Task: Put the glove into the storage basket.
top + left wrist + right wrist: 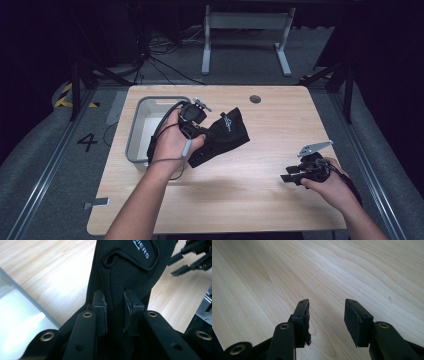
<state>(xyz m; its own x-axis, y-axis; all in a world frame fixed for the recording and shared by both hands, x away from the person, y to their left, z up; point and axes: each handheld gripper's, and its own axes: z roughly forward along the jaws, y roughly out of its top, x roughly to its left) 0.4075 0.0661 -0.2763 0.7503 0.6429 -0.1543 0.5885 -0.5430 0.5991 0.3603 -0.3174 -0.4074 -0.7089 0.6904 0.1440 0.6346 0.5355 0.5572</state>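
A black fabric pouch (225,134) with white lettering lies on the wooden table just right of a grey bin (145,125). My left gripper (196,131) is shut on the pouch's near edge; in the left gripper view the black fabric (130,267) runs up from between the two pads (100,312). My right gripper (289,176) rests low over the table at the right front, jaws pointing left. In the right gripper view it (326,315) stands open with bare wood between its fingers (302,317). The right gripper (190,260) also shows far off in the left gripper view.
The grey plastic bin (27,315) sits at the table's left side, its inside looking white. A dark round grommet (255,99) marks the table's far edge. A white table frame (245,35) and cables lie on the floor beyond.
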